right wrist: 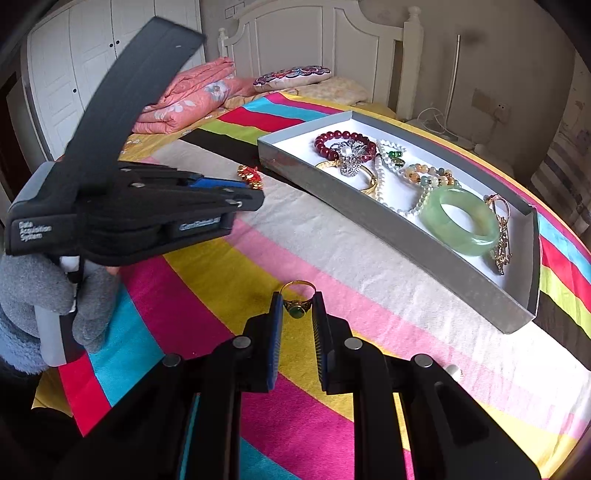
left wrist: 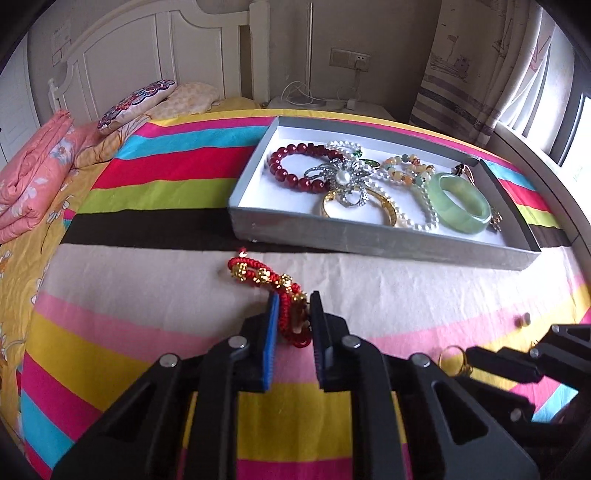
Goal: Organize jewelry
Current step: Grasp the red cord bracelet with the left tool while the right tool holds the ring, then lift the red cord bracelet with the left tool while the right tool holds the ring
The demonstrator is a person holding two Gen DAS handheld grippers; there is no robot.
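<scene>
Bright stripes of pink, yellow, blue, red and cream covered the bedspread (right wrist: 229,280) you were working over, with a white headboard (right wrist: 325,33) behind it.

Your left gripper (left wrist: 293,306) had its two blue-padded fingers drawn in on either side of a red braided cord bracelet with gold beads (left wrist: 273,280). One end of that cord sat between the pads, and the rest trailed forward and left across a cream stripe. The pads looked to be touching the cord, though whether they were truly pinching it could not be told. In the right wrist view your gloved hand (right wrist: 55,295) was wrapped around that gripper's handle.

Your right gripper (right wrist: 297,306) had its fingers close on both sides of a gold ring with a green stone (right wrist: 297,301), which lay on the bedspread at a yellow and pink stripe. A sliver of space showed beside the ring, so a firm grip could not be confirmed.

Beyond both grippers sat a shallow grey box with a white inside (left wrist: 332,236), resting on the bedspread. It held a dark red bead bracelet (left wrist: 291,166), a sparkling flower brooch with a pearl centre (left wrist: 341,179), a gold bangle (left wrist: 384,210), a white pearl strand (left wrist: 413,218), a pastel bead bracelet (left wrist: 402,170) and a thick pale green bangle (left wrist: 460,203) near its right end.

Farther back, a folded pink quilt (left wrist: 33,177) and an embroidered pillow (left wrist: 136,103) lay by the headboard.
</scene>
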